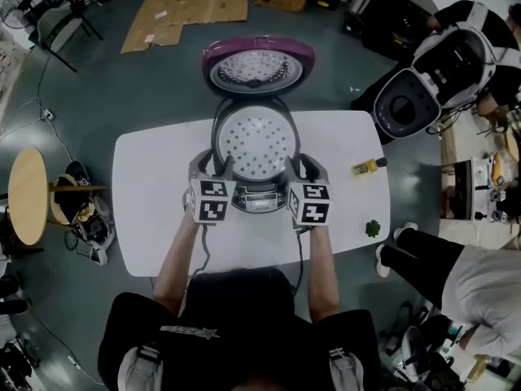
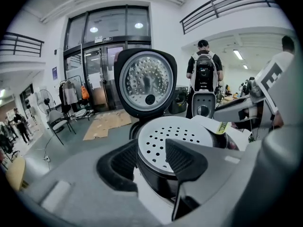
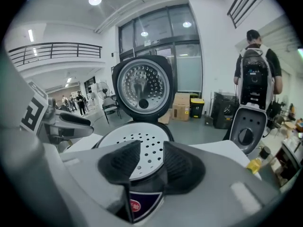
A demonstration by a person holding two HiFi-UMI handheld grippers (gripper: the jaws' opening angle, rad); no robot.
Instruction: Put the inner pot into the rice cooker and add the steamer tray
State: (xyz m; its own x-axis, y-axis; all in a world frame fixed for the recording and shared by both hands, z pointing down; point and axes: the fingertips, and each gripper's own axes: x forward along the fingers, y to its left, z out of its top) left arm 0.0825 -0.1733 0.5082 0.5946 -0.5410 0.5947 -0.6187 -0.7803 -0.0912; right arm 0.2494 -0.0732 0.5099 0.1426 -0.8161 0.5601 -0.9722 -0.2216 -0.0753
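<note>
The rice cooker (image 1: pixel 259 195) stands open on the white table (image 1: pixel 155 177), its maroon lid (image 1: pixel 256 68) tipped back. The perforated white steamer tray (image 1: pixel 256 141) lies in its mouth and hides whatever is beneath it. My left gripper (image 1: pixel 216 168) hovers at the cooker's front left and my right gripper (image 1: pixel 299 168) at its front right. In the left gripper view the left gripper (image 2: pixel 151 155) is open, with the tray (image 2: pixel 177 131) showing beyond the gap. The right gripper (image 3: pixel 149 162) is likewise open, with the tray (image 3: pixel 137 138) and the lid (image 3: pixel 142 86) behind it.
A yellow item (image 1: pixel 366 166) and a small green object (image 1: pixel 373 228) lie on the table's right side. A second open cooker (image 1: pixel 423 88) sits at the back right by a person. A round wooden stool (image 1: pixel 28 194) stands at left, and a seated person's legs (image 1: pixel 423 251) are at right.
</note>
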